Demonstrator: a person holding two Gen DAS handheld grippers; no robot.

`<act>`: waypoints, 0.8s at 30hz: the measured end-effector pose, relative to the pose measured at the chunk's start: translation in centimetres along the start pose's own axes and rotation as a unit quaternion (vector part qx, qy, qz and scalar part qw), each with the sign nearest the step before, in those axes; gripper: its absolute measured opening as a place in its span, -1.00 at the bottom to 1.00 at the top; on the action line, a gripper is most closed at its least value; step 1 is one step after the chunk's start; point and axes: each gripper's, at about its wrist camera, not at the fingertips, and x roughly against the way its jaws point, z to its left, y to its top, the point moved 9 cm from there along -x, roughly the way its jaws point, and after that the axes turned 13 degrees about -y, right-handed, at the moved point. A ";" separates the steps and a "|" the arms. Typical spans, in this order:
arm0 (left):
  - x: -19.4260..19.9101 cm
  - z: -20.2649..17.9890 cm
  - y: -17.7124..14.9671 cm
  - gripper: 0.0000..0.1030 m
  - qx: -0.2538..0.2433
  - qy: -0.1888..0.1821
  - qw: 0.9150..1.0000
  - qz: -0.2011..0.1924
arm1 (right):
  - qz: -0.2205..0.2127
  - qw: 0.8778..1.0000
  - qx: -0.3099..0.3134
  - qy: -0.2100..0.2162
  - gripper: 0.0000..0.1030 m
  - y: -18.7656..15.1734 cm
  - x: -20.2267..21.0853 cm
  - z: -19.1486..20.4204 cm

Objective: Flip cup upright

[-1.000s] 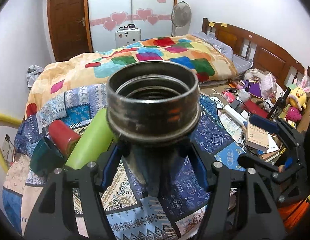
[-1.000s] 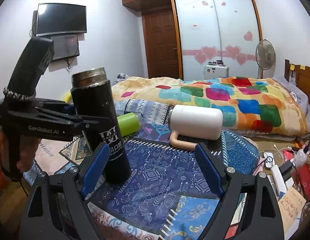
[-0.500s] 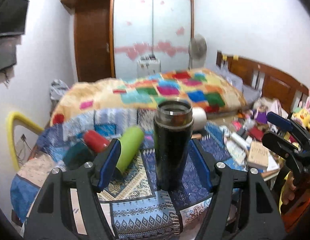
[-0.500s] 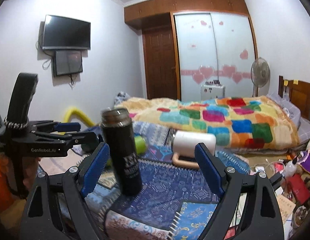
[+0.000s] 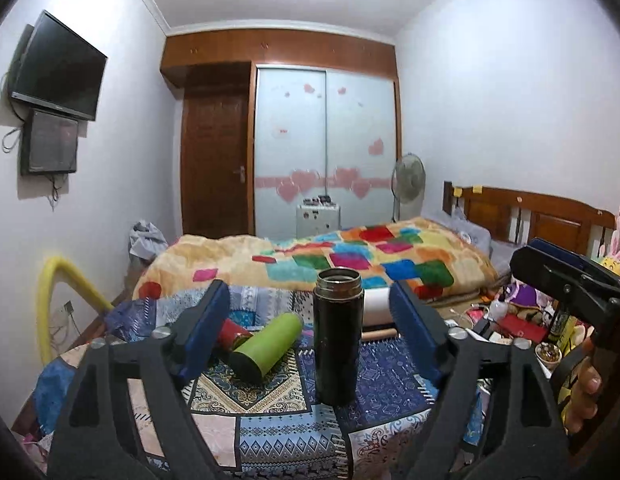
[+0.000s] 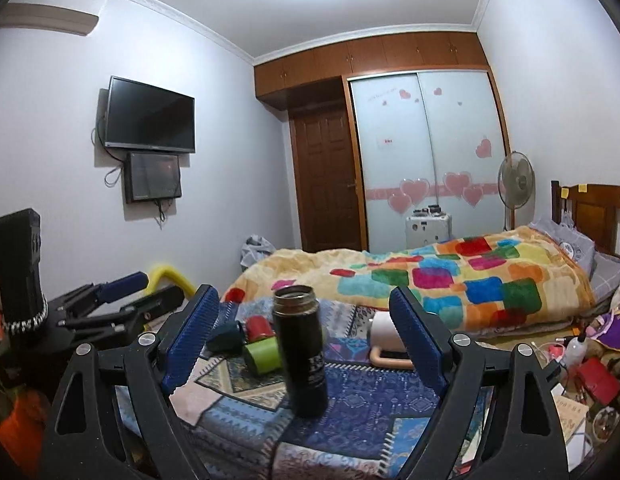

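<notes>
Black metal flask cup (image 5: 337, 336) stands upright, mouth up, on the patterned quilt-covered surface (image 5: 269, 436), between the spread fingers of the left gripper (image 5: 310, 336) and right gripper (image 6: 301, 340) (neither touches it); soft bedding could let it topple if bumped.

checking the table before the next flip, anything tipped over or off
The black flask stands upright, mouth open with no lid. The green cup, red cup and white mug behind it lie on their sides on the patterned cloth. Nothing looks spilled or damaged.
</notes>
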 end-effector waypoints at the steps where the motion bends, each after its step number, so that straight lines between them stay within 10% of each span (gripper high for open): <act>1: 0.3 -0.1 -0.1 0.72 -0.001 0.002 1.000 -0.003 | -0.001 1.000 0.000 0.000 0.66 -0.1 0.2 0.2; 6: 1.4 0.0 -0.3 0.93 -0.001 0.014 1.000 -0.019 | -0.010 1.000 -0.005 -0.013 0.98 -0.5 0.9 0.3; 24: 1.7 0.4 -0.8 1.00 0.001 0.030 0.999 -0.018 | -0.009 1.000 0.006 -0.029 1.00 -1.2 1.0 0.3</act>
